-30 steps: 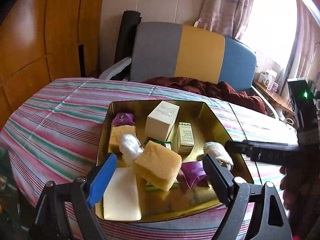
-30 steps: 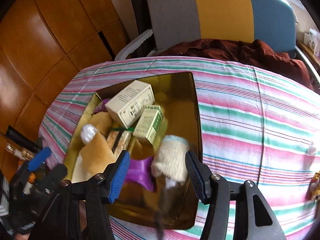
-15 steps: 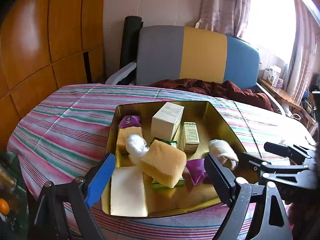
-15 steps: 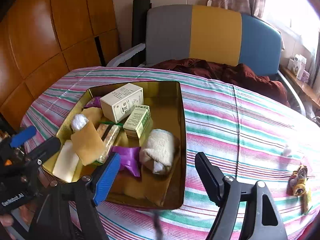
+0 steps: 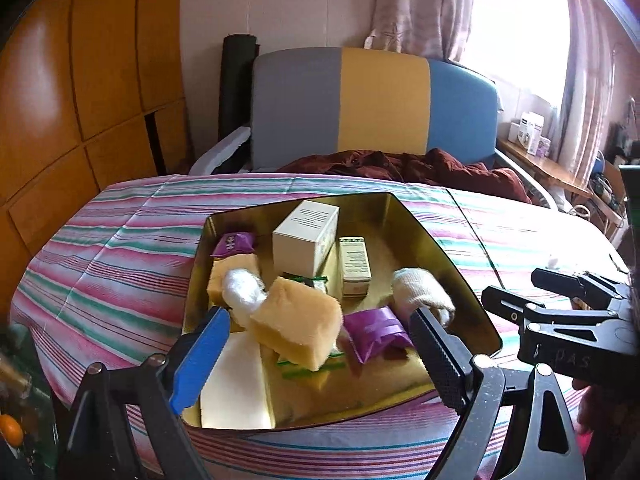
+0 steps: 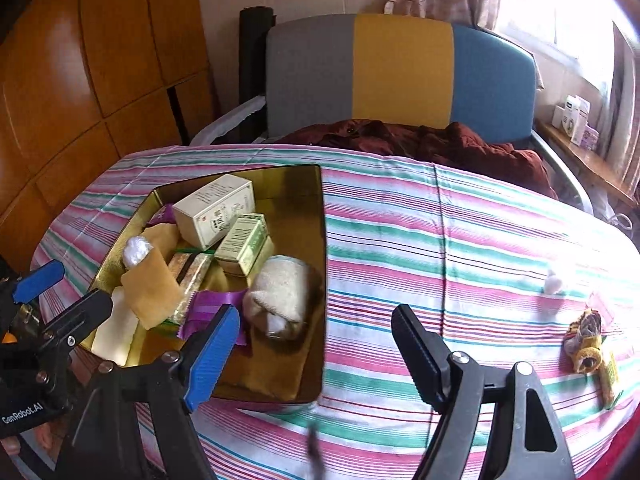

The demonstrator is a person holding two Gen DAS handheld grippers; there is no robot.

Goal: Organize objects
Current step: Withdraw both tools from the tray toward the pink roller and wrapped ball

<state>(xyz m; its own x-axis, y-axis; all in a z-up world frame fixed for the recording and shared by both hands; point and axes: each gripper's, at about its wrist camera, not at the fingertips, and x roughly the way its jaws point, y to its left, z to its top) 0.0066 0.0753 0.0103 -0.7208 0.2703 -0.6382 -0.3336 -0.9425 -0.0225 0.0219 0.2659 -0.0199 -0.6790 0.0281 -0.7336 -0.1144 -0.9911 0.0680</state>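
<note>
A gold tin [image 5: 460, 292] [image 6: 320, 216] sits on the striped tablecloth. It holds a rolled white cloth [image 5: 416, 290] [image 6: 280, 292], a yellow sponge [image 5: 296, 324], a white box [image 5: 304, 236], a small green-and-white box [image 5: 354, 264], purple packets [image 5: 372, 332] and a white slab [image 5: 236, 388]. My left gripper [image 5: 316, 320] hangs open above the tin's near edge, holding nothing. My right gripper [image 6: 314, 312] hovers at the tin's right edge. Its jaws are opening with nothing between them, and the cloth lies free just left of them. A small white ball [image 6: 552, 282] and a yellow-brown wrapped item [image 6: 588, 344] lie on the table to the right.
A chair [image 6: 400, 72] with a grey, yellow and blue back stands behind the table, with a maroon garment [image 6: 420, 140] on its seat. Wooden panels [image 5: 80, 100] line the left wall. A shelf with boxes [image 5: 528, 132] runs under the window at right.
The right gripper let go of the rolled white cloth, which now lies in the tin. That gripper widened and drew back to the right. The left gripper backed off slightly.
</note>
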